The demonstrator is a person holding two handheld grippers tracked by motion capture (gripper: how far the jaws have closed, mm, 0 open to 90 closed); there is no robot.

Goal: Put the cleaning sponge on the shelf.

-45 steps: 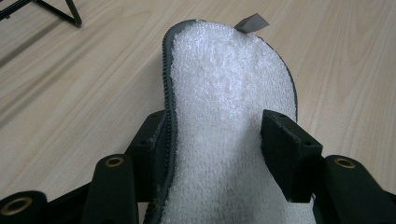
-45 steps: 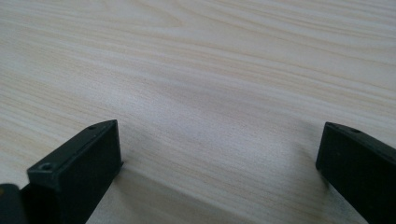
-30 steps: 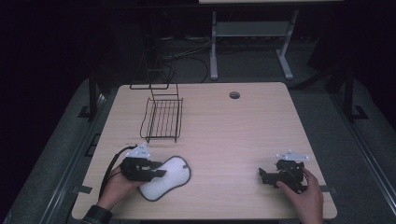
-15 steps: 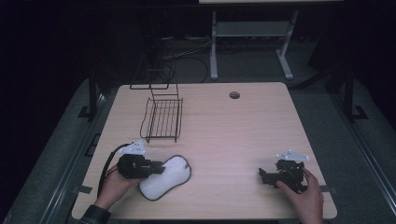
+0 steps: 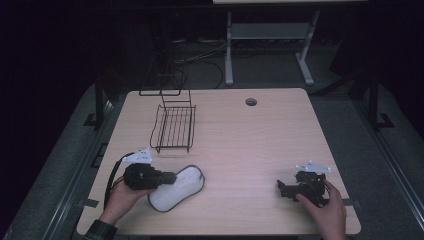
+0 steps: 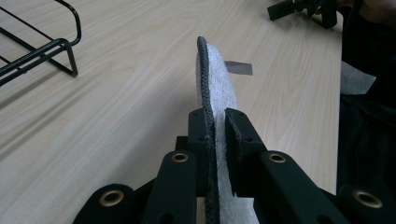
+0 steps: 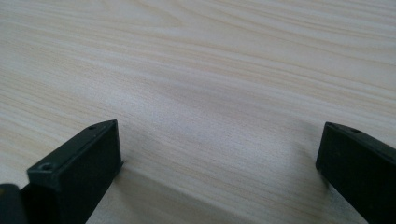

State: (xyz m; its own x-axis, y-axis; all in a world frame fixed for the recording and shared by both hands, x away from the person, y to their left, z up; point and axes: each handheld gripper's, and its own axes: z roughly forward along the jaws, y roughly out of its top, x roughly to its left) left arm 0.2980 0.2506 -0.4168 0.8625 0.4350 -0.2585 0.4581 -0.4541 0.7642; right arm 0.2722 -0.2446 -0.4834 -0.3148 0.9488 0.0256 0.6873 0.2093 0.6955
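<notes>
A white insole with a dark rim (image 5: 177, 187) lies near the table's front left. My left gripper (image 5: 169, 176) is shut on its near end. In the left gripper view the insole (image 6: 217, 77) stands on edge, pinched between the two black jaws of my left gripper (image 6: 215, 122). At the front right, my right gripper (image 5: 281, 187) rests on the table in a hand. Its jaws stand wide apart in the right gripper view, where my right gripper (image 7: 219, 144) has only bare wood between them.
A black wire rack (image 5: 173, 125) stands at the back left of the wooden table (image 5: 250, 145), just beyond the insole. A round cable hole (image 5: 251, 102) sits near the far edge. A grey tape strip (image 6: 238, 68) lies on the wood.
The left gripper and the insole have shifted slightly toward the left front. The right gripper has stayed put.
</notes>
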